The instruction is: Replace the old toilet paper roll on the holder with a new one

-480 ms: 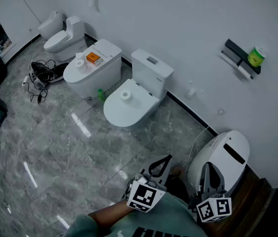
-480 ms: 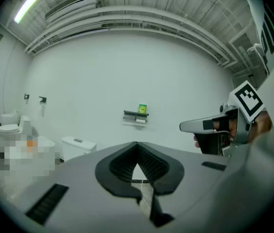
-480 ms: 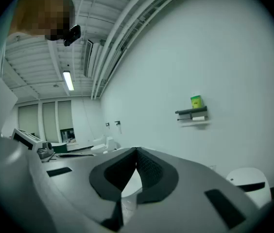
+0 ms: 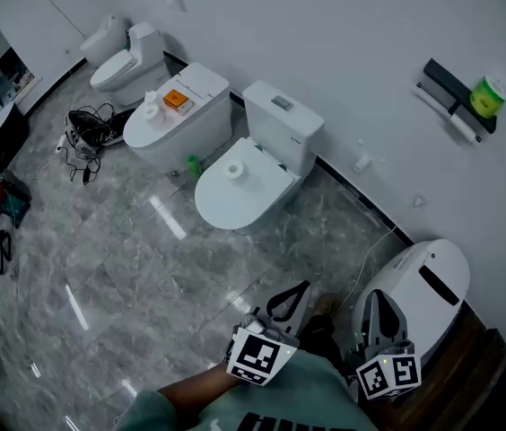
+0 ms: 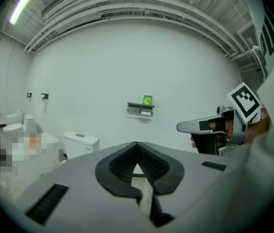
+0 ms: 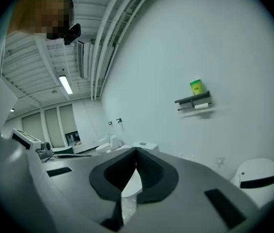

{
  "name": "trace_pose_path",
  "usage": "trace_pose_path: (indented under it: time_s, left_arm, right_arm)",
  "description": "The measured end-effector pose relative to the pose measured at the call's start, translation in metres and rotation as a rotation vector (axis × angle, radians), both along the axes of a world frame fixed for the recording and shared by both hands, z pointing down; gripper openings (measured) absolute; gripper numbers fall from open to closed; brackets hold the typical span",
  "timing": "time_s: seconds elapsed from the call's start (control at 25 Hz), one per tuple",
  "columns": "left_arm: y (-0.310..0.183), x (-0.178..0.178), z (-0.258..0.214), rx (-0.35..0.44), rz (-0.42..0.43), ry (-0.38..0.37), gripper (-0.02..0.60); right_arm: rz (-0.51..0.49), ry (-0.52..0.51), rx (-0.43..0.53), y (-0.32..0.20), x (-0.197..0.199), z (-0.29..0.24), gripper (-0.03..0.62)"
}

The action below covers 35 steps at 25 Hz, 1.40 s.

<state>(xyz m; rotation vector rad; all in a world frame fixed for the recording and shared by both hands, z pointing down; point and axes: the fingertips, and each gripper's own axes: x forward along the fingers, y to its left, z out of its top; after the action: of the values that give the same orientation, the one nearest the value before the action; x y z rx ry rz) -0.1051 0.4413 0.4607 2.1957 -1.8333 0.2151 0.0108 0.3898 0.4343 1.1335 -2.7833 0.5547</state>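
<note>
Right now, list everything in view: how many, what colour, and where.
toilets: at least four, white, along the wall
loose toilet paper rolls: two, white, one on each middle toilet's lid
box: one, orange, beside the farther roll
holder: one, black, on the wall, right
mounted roll: one, white, under the holder
container: one, green, atop the holder
bottle: one, green, floor between middle toilets
cables: one tangle, black, floor, left
left gripper, right gripper: grey, shut, empty, bottom

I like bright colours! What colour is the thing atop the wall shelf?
The container is yellow-green; clearest in the head view.
</note>
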Motion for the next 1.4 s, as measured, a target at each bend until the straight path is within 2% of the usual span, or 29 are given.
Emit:
trace_pose_path:
  time_s: [0.24,0.8,1.04,1.4]
  left_arm:
    - [-0.063,0.013,0.0,-0.028,-0.015,-0.019,0.003]
    - [-0.21,0.063,-0.015,-0.02,-0.053,-0.079,0.003]
    - [-0.241,0.079,-0.019,-0.028,-0.05,-0.136,0.003]
    - [-0.268,0.088,-0.008,-0.039,-0.024,-0.159,0.005]
  right_arm:
    - [-0.036,-0.025,-0.024,-0.06,0.01,0.008,0.008]
    - [-0.09,-0.114,0.018,-0.213,0.054,-0.008,0.008]
    - [-0.088,-0.123,0.029,-0.25,0.075,-0.001,0.008]
    - [-0.051,-0.136,0.002,-0.277,0.086,0.016,0.008]
